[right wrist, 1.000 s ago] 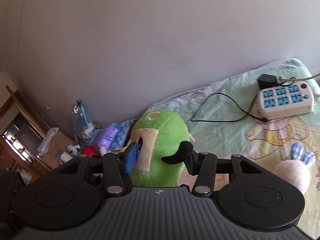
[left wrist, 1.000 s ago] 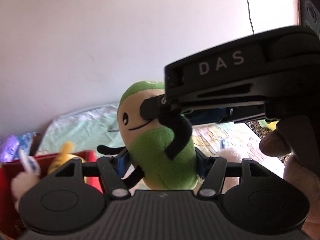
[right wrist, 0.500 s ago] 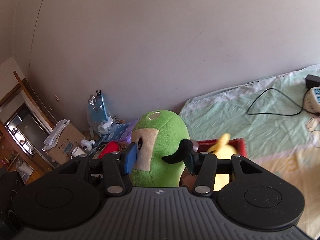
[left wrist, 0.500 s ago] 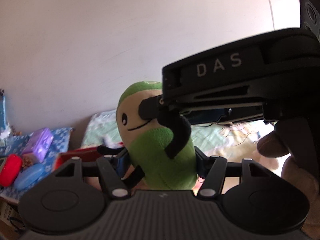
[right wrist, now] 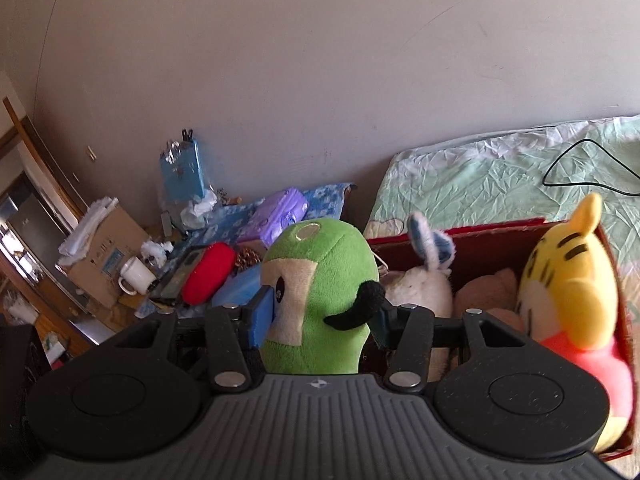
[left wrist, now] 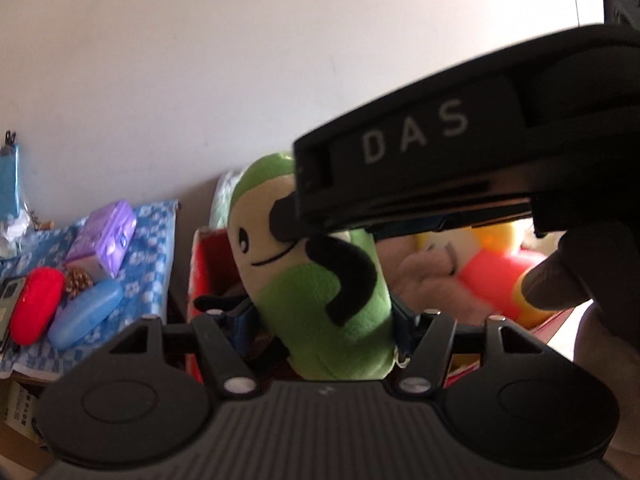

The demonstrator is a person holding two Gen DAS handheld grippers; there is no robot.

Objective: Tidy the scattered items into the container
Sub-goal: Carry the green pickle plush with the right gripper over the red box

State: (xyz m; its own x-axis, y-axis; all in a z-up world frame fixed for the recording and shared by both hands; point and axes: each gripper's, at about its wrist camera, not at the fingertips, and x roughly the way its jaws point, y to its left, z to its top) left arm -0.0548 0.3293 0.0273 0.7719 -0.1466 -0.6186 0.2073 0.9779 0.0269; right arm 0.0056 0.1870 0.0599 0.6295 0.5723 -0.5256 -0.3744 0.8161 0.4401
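Green plush toy [right wrist: 320, 292]: clamped upright between both the right gripper [right wrist: 320, 320] and left gripper [left wrist: 320, 320], beside red box [right wrist: 460, 232].

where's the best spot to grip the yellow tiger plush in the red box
Grip the tiger plush by its head, coming from above. It sits upright against the red box's right wall, head clear of the rim, while its red body is wedged low beside the other plushes, so side access is blocked. This is a judgement.
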